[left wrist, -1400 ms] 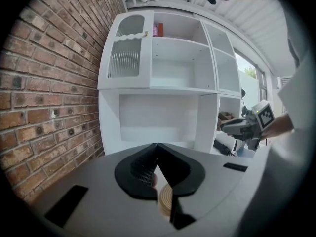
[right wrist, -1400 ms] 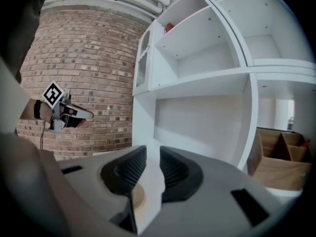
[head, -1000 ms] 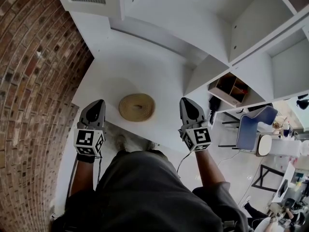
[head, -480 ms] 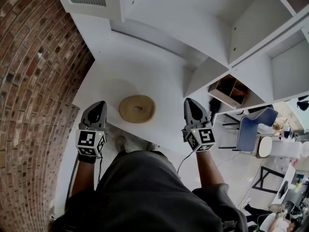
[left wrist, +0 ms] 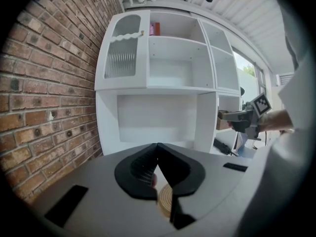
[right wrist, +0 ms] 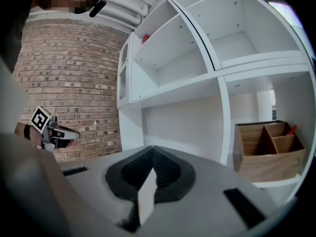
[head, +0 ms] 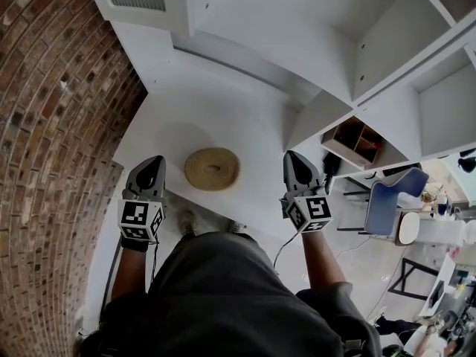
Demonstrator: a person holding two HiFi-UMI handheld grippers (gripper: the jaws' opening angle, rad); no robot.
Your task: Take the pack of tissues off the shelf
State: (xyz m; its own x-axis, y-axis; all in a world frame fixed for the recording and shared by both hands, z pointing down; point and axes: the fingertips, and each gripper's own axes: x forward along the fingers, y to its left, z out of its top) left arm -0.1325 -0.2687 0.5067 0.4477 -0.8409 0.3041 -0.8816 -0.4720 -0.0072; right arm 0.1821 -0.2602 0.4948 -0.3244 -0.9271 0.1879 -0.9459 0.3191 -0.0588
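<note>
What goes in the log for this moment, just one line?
left tongs: shut, empty; right tongs: shut, empty; round woven tan mat: on white counter, between tongs; small red pack: top shelf, untouched

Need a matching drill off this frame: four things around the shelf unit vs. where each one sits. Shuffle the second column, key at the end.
Things:
1. round woven mat
2. wooden divided box
3. small red item
4. ribbed glass door

Places:
a. top open compartment
b. flat on the white counter
c. upper left of the unit, next to the brick wall
d. lower compartment at the unit's right

Pairs: 1-b, 2-d, 3-a, 4-c
</note>
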